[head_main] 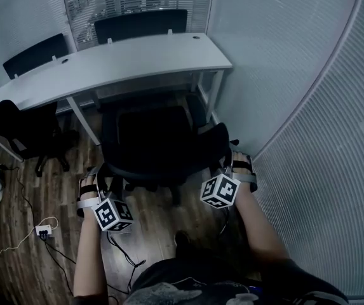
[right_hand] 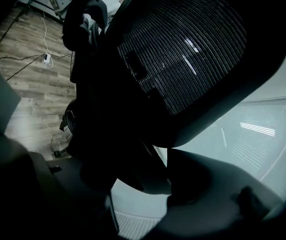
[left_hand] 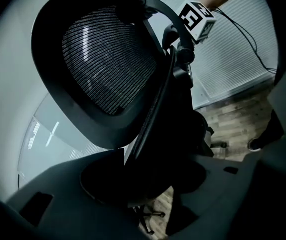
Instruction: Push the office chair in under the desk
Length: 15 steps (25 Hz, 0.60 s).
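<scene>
The office chair (head_main: 159, 146) faces the white worktop (head_main: 118, 62), not yet tucked under. The left hand-held gripper (head_main: 98, 176) and right hand-held gripper (head_main: 230, 161) each clamp a side rim of its mesh backrest (left_hand: 108, 64) (one either side, likely so the push runs straight).

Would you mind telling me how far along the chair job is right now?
Done: the left gripper and right gripper each clamp a side of the backrest of the office chair, which faces the desk. In hand: the push itself. Left: the seat sits short of the desk's front edge, so the chair has yet to go under.
</scene>
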{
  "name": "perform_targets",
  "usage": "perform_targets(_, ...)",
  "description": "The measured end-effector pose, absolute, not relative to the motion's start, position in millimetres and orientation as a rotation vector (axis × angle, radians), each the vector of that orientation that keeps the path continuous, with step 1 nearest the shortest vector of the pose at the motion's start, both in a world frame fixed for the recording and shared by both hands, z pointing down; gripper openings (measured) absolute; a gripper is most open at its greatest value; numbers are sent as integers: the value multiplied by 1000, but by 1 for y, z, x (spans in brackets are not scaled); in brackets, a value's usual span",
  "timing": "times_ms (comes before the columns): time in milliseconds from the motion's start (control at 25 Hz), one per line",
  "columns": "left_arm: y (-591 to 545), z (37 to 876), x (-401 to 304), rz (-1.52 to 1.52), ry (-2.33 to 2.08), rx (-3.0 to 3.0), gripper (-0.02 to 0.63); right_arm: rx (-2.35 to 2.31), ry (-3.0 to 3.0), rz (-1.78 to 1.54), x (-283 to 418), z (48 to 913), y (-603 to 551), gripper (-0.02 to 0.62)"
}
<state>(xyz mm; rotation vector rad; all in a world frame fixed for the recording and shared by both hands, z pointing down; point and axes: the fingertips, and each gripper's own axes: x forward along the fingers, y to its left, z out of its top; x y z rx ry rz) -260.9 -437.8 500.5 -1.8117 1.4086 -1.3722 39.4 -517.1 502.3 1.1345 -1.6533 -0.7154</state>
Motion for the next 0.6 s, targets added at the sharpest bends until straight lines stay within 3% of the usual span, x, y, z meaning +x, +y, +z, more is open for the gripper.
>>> perform_targets(600, -557, 495, -272, -1403, 1505, -1768, 247, 1123, -1676, -771, 24, 495, -653, 287)
